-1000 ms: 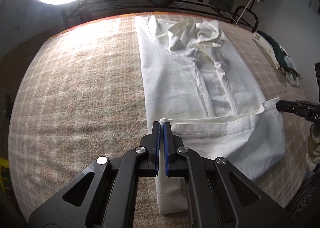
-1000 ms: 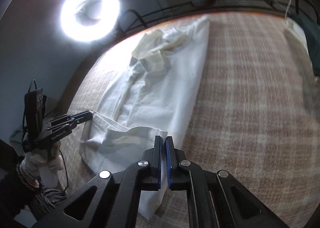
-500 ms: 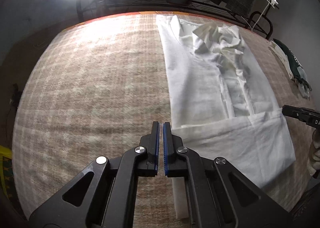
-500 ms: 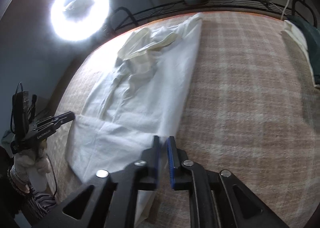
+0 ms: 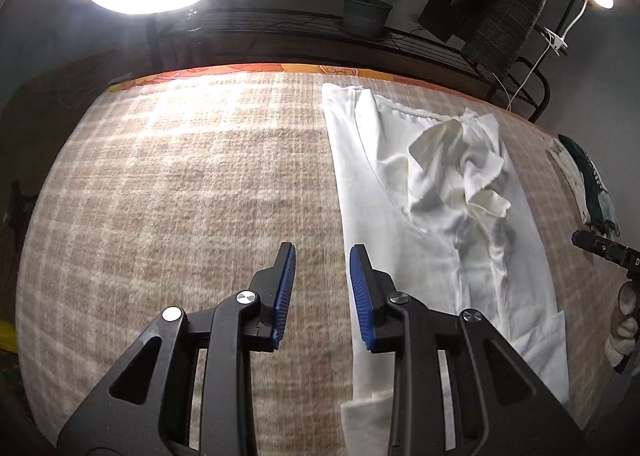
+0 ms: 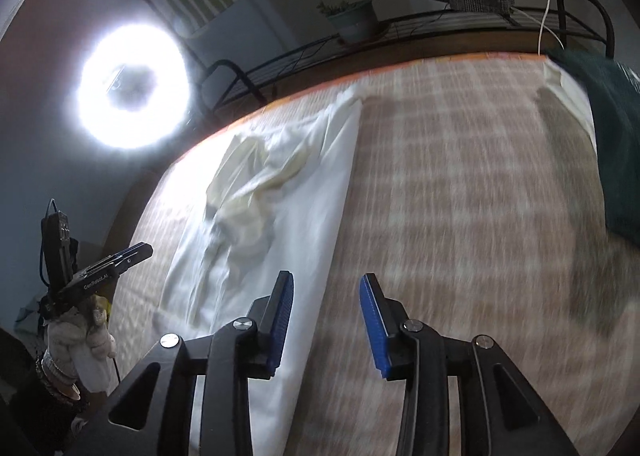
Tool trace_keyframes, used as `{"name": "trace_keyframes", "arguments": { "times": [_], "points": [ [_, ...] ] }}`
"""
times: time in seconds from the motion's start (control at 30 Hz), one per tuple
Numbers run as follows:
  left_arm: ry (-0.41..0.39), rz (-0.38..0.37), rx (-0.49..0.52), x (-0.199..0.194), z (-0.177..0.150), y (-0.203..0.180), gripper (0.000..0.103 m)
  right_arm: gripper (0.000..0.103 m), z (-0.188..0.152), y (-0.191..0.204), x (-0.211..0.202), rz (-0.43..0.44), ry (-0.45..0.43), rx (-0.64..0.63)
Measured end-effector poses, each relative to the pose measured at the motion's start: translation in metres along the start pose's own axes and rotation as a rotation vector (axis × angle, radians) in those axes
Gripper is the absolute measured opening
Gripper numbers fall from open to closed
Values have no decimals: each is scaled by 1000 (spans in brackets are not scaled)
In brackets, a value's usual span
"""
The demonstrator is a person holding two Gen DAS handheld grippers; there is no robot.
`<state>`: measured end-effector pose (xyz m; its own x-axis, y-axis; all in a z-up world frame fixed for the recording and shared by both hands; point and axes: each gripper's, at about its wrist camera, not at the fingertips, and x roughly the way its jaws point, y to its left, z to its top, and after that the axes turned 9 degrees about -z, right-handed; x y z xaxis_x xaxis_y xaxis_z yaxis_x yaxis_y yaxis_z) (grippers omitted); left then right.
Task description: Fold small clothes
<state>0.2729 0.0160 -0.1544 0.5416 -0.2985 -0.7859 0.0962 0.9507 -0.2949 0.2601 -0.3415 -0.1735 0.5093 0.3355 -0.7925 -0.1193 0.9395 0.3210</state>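
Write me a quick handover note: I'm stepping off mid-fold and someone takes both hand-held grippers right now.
Left hand-held gripper: jaws opening, nothing between them, over the plaid blanket just left of the garment's edge.
Right hand-held gripper: jaws opening, nothing held, at the garment's right edge.
White garment: lies lengthwise as a narrow strip on the blanket, both long sides folded in, bunched fabric on top near the far end. Near hem is doubled over.
Done: side folds, near hem turned up and let go.
Left: probably flatten the bunched part, then fold end to end.
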Motion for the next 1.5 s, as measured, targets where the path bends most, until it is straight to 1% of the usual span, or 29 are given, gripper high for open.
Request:
{"name": "trace_keyframes", "arguments": {
  "times": [0.1,0.13,0.17,0.23,0.33,0.43,0.5,0.6,0.67,0.7,0.73,0.8,0.87,0.9,0.93,0.97,1.0,1.07,1.1,1.17,1.2,1.27,1.3,1.37,1.4,1.43,1.5],
  "points": [
    [4,-11,-16,16,15,5,28,35,24,-3,11,13,-22,-3],
    [4,-8,-17,23,21,6,28,31,30,-2,15,26,-25,-6],
    [3,-4,-19,26,25,6,28,30,37,-1,20,42,-28,-12],
    [4,-2,-15,37,36,8,28,19,52,4,35,63,-18,-33],
    [4,4,-6,53,52,8,28,18,74,10,63,44,-2,-62],
    [6,5,-5,69,66,10,28,18,95,8,88,37,8,-57],
    [12,6,-4,79,73,11,28,18,109,8,102,13,9,-67],
    [18,7,-1,92,82,14,28,18,127,10,118,-29,-1,-100],
    [16,11,-2,100,87,17,28,18,139,9,127,-41,-8,-107],
    [11,11,-3,102,90,18,29,18,145,8,131,-46,-9,-106],
    [3,11,-5,103,92,18,34,19,149,6,135,-42,-7,-104],
    [-3,-3,-16,106,99,19,39,19,153,2,139,-25,-3,-94],
    [-3,-16,-26,109,105,22,39,21,152,-3,135,3,-15,-77],
    [-4,-20,-30,111,108,23,39,26,151,-7,130,25,-31,-61],
    [-5,-21,-33,112,110,25,39,36,151,-12,125,47,-47,-43],
    [-6,-27,-42,114,114,27,39,40,149,-18,119,58,-62,-22],
    [-5,-33,-48,116,115,29,39,42,147,-24,116,56,-67,-6],
    [-5,-37,-48,119,121,31,39,40,144,-31,112,66,-72,4],
    [-3,-37,-43,120,123,31,39,38,142,-34,111,59,-59,-3],
    [-1,-34,-34,125,127,32,39,38,142,-35,114,39,-40,-20],
    [-3,-38,-35,128,129,32,40,38,144,-36,117,49,-27,-19],
    [-6,-52,-42,132,132,33,43,38,147,-34,123,95,-14,-10],
    [-8,-50,-43,133,132,34,43,38,148,-32,126,90,-14,-16],
    [-12,-38,-28,137,134,33,43,31,149,-25,136,69,-5,-43],
    [-13,-31,-18,141,137,30,43,23,151,-21,142,51,3,-55],
    [-13,-24,-10,145,140,27,43,18,153,-18,143,41,-11,-66],
    [-13,-12,5,151,145,22,43,10,159,-10,149,27,-10,-96]
  ]
}}
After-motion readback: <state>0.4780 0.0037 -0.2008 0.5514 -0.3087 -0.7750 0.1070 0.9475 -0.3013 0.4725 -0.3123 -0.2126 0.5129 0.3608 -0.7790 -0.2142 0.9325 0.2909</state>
